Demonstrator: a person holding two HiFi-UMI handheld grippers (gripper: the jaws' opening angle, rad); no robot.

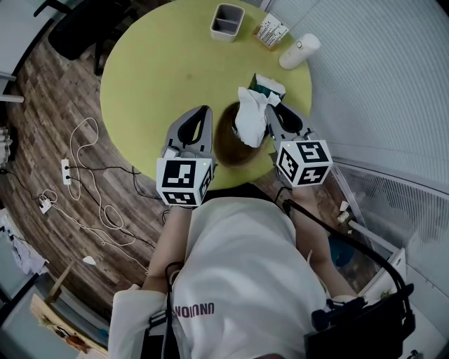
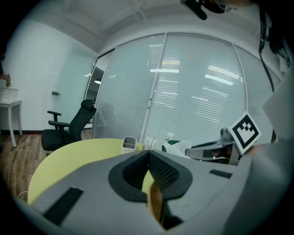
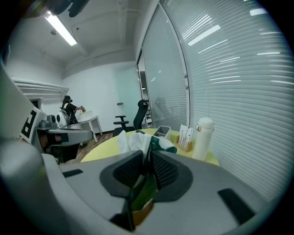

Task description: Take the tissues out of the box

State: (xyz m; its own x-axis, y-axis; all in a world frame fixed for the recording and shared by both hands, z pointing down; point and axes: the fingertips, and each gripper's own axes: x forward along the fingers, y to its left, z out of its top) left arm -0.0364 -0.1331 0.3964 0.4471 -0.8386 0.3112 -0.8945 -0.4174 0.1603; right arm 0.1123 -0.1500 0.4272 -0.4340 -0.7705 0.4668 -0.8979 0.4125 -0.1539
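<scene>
A green and white tissue pack [image 1: 267, 87] is held just over the right part of the round yellow-green table [image 1: 161, 70]. My right gripper [image 1: 275, 113] is shut on the pack, and its green wrapper [image 3: 146, 188] shows pinched between the jaws. A crumpled white tissue [image 1: 250, 116] sticks out of the pack, left of the right gripper; the right gripper view shows the tissue [image 3: 132, 141] above the jaws. My left gripper [image 1: 205, 113] hovers over the table's near edge, left of the tissue. It [image 2: 148, 155] is shut with nothing in it.
At the table's far side stand a grey two-part container [image 1: 226, 21], a small card holder [image 1: 271, 31] and a white bottle [image 1: 299, 50]. A black office chair [image 1: 77, 28] is beyond the table on the left. White cables [image 1: 88, 186] lie on the wooden floor.
</scene>
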